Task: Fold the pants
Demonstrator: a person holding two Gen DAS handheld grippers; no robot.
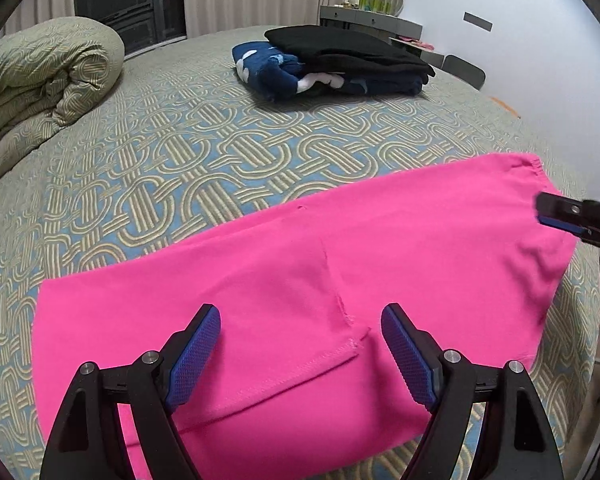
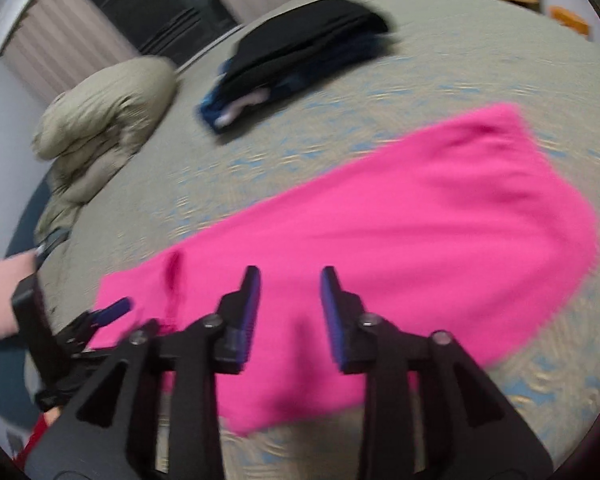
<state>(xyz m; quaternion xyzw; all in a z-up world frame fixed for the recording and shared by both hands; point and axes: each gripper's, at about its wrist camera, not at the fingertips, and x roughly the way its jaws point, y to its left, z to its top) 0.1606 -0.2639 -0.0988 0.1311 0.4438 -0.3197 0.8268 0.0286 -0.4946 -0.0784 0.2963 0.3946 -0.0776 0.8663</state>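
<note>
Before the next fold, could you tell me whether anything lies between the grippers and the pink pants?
Nothing visible does. The left gripper and right gripper hang open directly over the pink pants; the folded clothes pile lies well beyond.

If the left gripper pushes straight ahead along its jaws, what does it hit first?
Most likely the pink pants: the left gripper points down at them, jaws open and empty, near the hem fold. Nothing shows in between, though the depth is hard to judge.

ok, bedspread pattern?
Bedspread: interlocking beige striped loops on blue. Sharpest in the left wrist view.
</note>
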